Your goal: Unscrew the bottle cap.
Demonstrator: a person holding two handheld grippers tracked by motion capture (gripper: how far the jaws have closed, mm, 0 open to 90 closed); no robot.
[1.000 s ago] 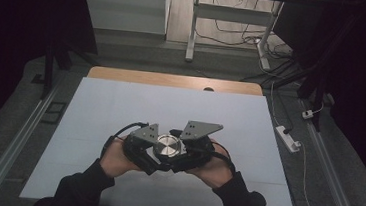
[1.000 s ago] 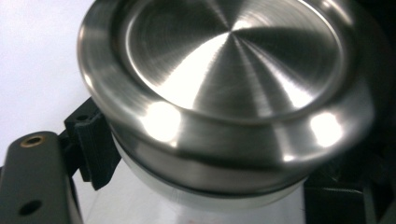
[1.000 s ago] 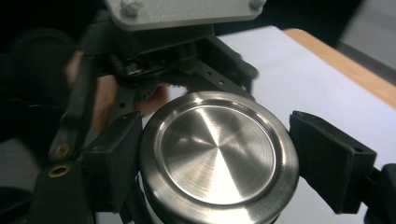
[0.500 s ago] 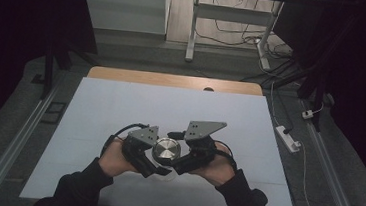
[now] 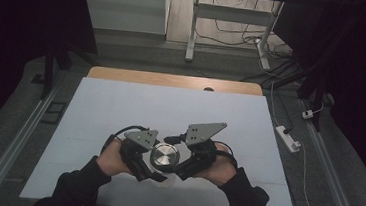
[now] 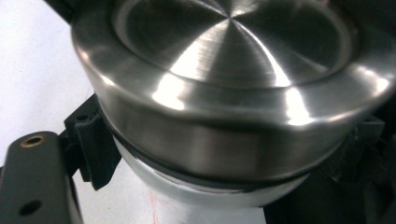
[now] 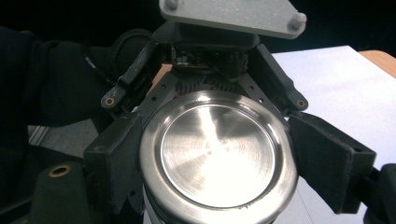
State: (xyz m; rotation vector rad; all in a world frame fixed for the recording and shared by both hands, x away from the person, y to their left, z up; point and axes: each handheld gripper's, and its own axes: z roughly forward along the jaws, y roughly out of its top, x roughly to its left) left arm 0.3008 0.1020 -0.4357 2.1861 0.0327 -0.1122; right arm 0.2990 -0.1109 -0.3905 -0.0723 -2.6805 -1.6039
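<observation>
Our left gripper (image 5: 157,173) is clamped on the white body of a round container with a brushed steel lid (image 5: 164,156), and our right gripper (image 5: 179,172) is clamped on the same container from the opposite side; in the right gripper view its black pads (image 7: 329,161) press the container just under the steel lid (image 7: 218,156). Compared with a second ago, little has changed: both hands sit where they were, the pair only edging slightly toward 6 o'clock on the white table sheet (image 5: 120,107). We judge the double grip settled, ready for twisting the lid loose.
</observation>
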